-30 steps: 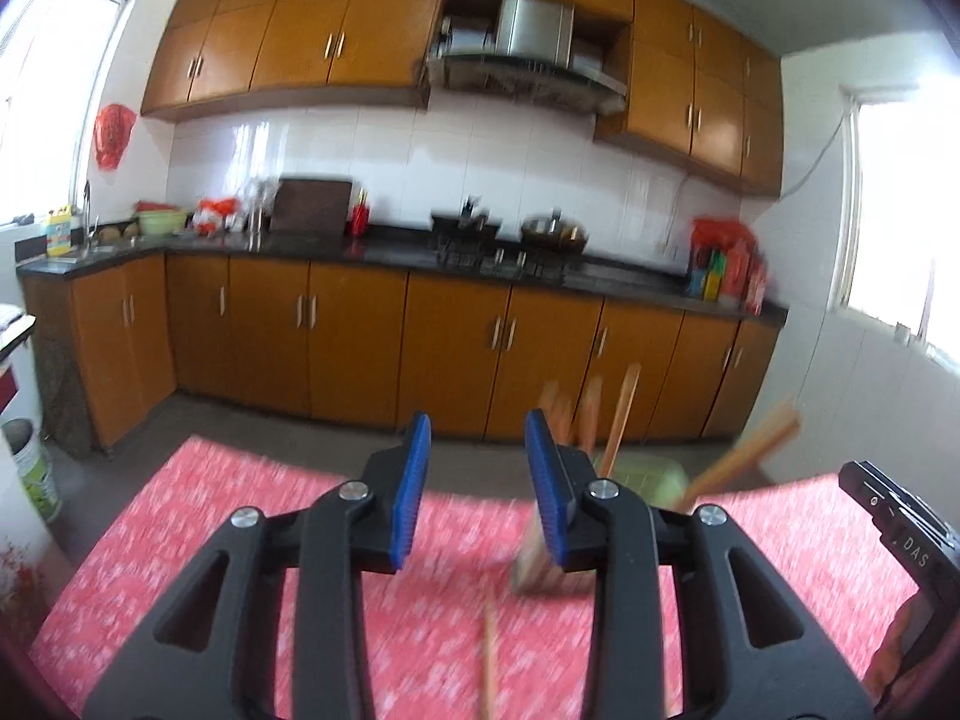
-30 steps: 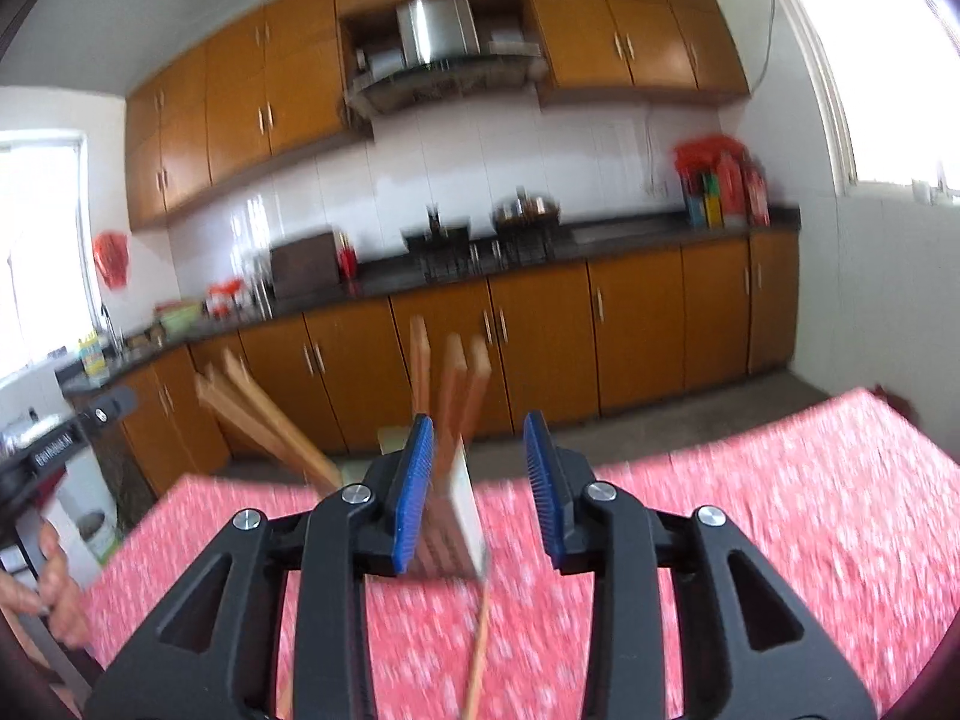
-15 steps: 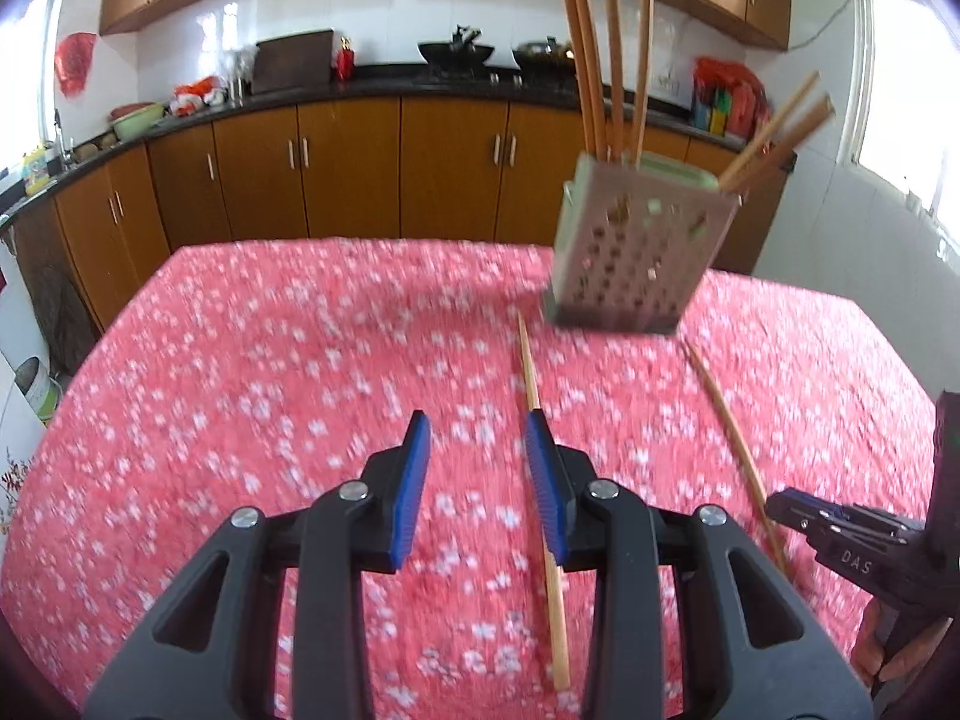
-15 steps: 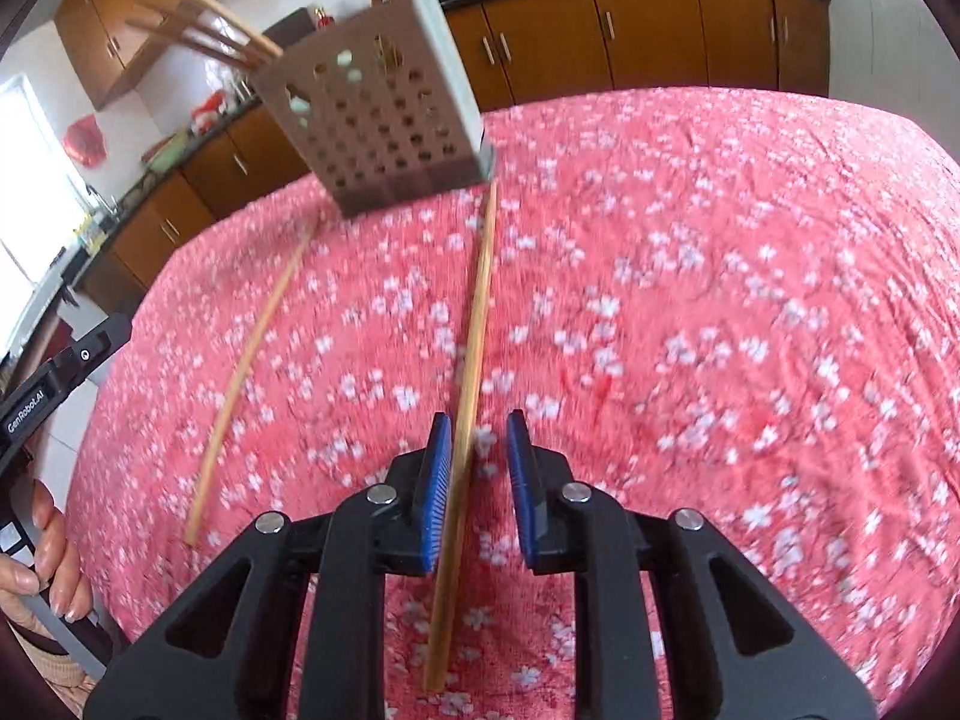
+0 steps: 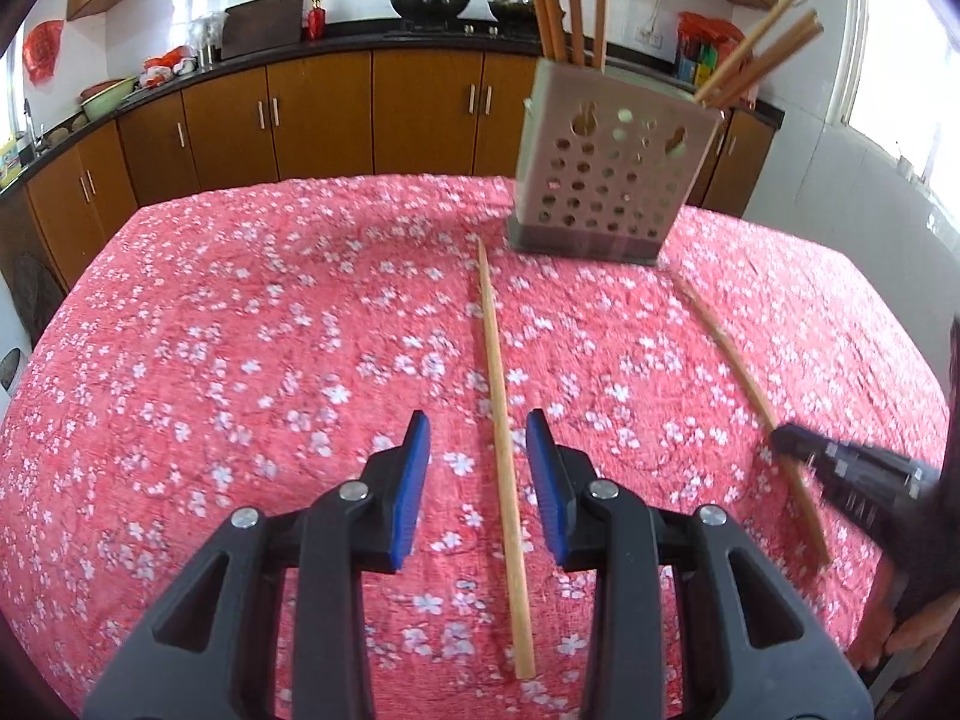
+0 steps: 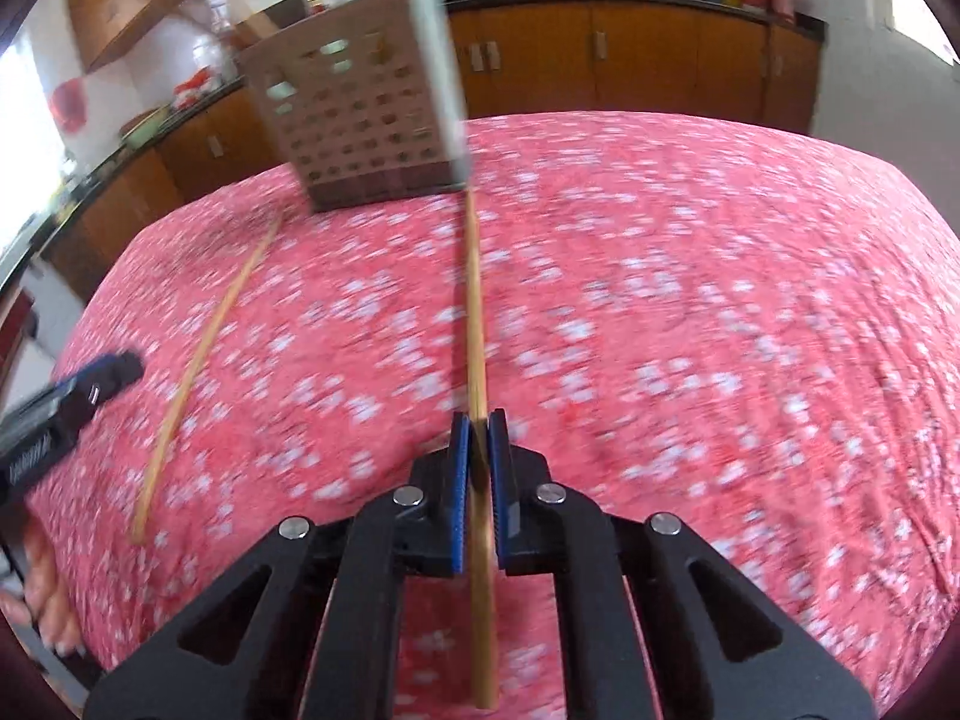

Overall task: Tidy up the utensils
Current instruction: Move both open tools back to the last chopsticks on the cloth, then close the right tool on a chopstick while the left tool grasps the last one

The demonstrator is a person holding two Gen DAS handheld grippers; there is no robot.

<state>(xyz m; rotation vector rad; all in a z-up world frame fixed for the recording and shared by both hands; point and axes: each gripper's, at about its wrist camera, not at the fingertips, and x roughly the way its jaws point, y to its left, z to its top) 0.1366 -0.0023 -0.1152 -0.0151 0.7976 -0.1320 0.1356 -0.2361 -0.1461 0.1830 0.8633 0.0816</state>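
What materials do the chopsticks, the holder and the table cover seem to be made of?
Chopsticks: probably bamboo or wood, with a pale tan, matte look.
Holder: likely plastic, though coated metal is possible; it is a smooth grey-beige box with punched round holes and a darker base.
Table cover: seems to be fabric, red with a white flower print and soft wrinkles.

Left wrist view: utensil holder (image 5: 612, 174) upper right on the table (image 5: 240, 330); one chopstick (image 5: 501, 450) centre, another chopstick (image 5: 744, 384) right, both lying before it.
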